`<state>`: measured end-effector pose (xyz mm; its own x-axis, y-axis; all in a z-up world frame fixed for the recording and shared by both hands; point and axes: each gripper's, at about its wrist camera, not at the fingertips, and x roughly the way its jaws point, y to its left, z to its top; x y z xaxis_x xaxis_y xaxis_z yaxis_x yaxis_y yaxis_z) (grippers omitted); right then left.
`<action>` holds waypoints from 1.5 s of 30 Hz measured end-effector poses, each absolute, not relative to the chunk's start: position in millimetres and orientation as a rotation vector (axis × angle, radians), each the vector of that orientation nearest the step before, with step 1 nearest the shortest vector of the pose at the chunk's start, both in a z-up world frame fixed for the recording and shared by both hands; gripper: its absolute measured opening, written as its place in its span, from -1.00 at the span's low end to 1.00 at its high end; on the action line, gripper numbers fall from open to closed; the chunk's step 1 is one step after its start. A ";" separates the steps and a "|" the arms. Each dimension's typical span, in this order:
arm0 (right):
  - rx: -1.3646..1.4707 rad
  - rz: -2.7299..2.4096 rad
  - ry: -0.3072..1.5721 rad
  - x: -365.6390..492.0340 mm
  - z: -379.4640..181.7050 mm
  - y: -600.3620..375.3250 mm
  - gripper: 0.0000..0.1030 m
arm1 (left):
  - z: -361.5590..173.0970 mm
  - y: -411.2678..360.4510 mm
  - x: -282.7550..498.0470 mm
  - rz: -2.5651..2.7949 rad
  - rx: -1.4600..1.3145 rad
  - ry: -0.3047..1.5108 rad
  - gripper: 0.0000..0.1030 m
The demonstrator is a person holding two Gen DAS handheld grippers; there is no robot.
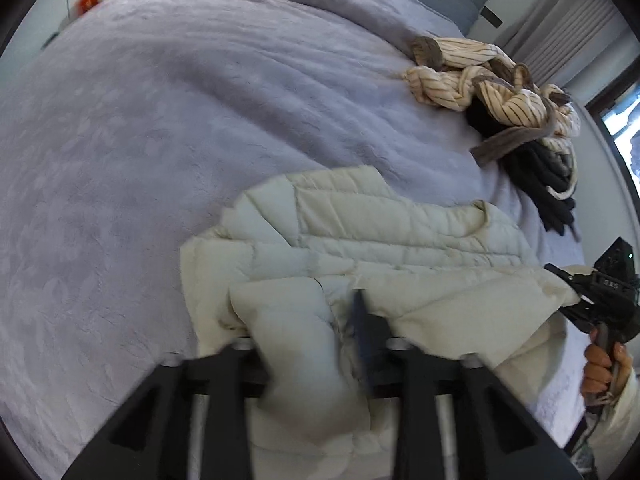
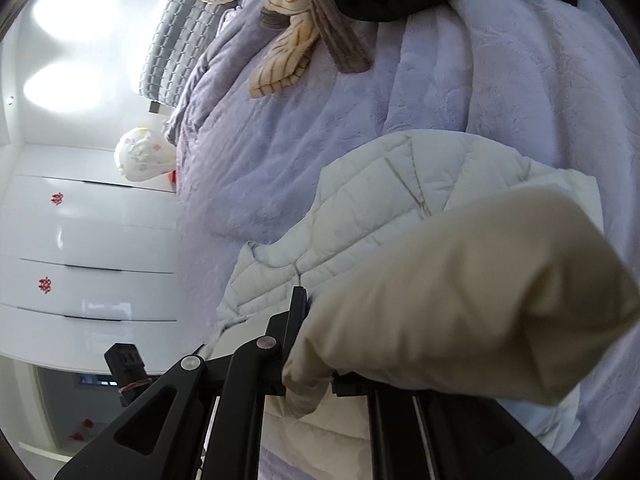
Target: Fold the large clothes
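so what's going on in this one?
A person is folding a cream puffer jacket on a bed with a lilac blanket, one handheld tool in each hand. The left tool is shut on the jacket's near edge. The right tool is shut on another part of the jacket, which bunches over it. A pile of striped and dark clothes waits further back on the bed.

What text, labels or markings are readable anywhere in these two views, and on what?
"DAS" (approximate, small and soft): pale letters on the black body of the right claw, seen in the left wrist view.
Red motifs on the white drawer fronts: decorations, no legible characters.
Red item at the far edge of the bed: too blurred to read.
Cream puffer jacket: no label or brand visible.
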<state>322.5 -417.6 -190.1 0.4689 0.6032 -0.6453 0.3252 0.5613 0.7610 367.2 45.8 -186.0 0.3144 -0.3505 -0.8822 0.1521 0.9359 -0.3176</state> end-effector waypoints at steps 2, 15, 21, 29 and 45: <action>0.989 0.209 1.128 327.5 -187.3 -415.7 -0.78 | -175.1 49.0 363.8 -0.306 -0.157 1.161 0.65; 0.835 0.175 1.038 330.6 -143.5 -423.7 0.51 | -123.4 53.6 355.3 -0.268 -0.122 0.972 0.50; 0.624 0.005 1.116 312.3 -149.7 -433.1 -0.65 | -155.5 16.2 367.2 -0.284 -0.038 1.022 0.50; 0.638 -0.024 1.124 326.5 -197.4 -445.1 -0.69 | -219.5 4.0 413.4 -0.127 -0.064 1.085 0.50; 0.624 -0.039 1.159 353.1 -227.1 -437.5 -0.77 | -247.1 8.6 436.4 -0.070 -0.090 1.130 0.50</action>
<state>353.1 -437.5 -227.1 0.4192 0.2835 -0.8625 0.3413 0.8311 0.4390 436.4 8.6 -247.1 0.4249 -0.1019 -0.8995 0.0106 0.9941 -0.1075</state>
